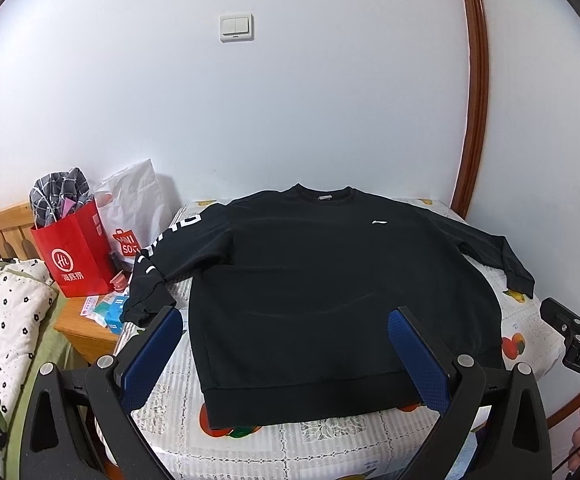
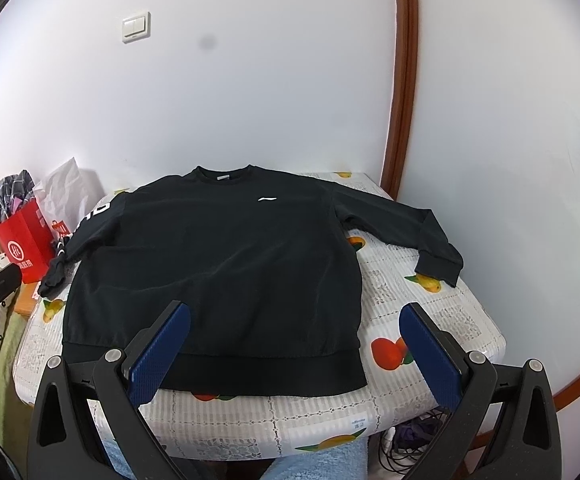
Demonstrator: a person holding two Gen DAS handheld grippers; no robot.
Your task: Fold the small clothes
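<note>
Room: white wall, switch (image 1: 236, 27) top centre, wood trim (image 1: 477, 80) at right.
Surface: table (image 2: 429, 300) with fruit-print cloth, centre frame.
Sweatshirt (image 1: 321, 280): black, flat on table, front up, collar toward wall, hem at near edge; both sleeves spread out, frame-left sleeve hanging off table edge.
Left gripper (image 1: 286, 356): jaws wide, holding nothing, low centre, over hem.
Right gripper (image 2: 295, 350): jaws wide, empty, over hem's right corner.
Clutter: red bag (image 1: 76, 252) and white bag (image 1: 134, 204) on nightstand (image 1: 78, 330), frame left.
</note>
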